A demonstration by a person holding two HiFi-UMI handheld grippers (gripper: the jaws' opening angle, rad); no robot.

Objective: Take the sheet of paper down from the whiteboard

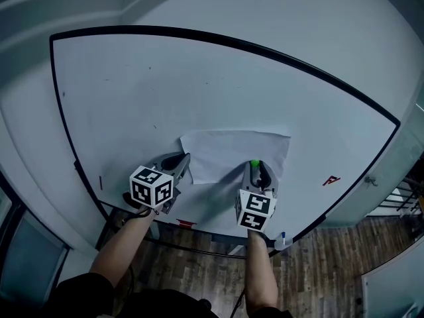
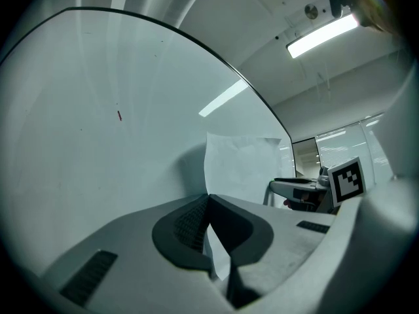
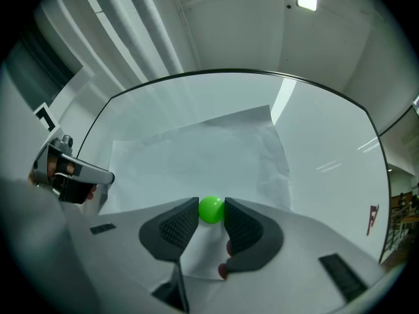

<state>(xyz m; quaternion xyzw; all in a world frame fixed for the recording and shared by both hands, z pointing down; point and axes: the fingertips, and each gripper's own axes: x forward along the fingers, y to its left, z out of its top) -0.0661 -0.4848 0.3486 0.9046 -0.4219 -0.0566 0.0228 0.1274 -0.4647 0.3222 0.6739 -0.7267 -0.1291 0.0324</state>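
left gripper point(image 1: 183, 163) clamps the left edge of the paper point(image 1: 235, 152) on the whiteboard point(image 1: 165, 91); right gripper point(image 1: 256, 169) is closed around a green magnet point(image 3: 211, 209) at its bottom edge.

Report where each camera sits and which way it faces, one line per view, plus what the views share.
Head view: on the person's head, looking down at the whiteboard; forearms, left gripper and right gripper show.
Left gripper view: rides the left gripper, looking along its jaws, shut on the sheet of paper.
Right gripper view: rides the right gripper, jaws shut on a green ball.
All three share the sheet of paper.
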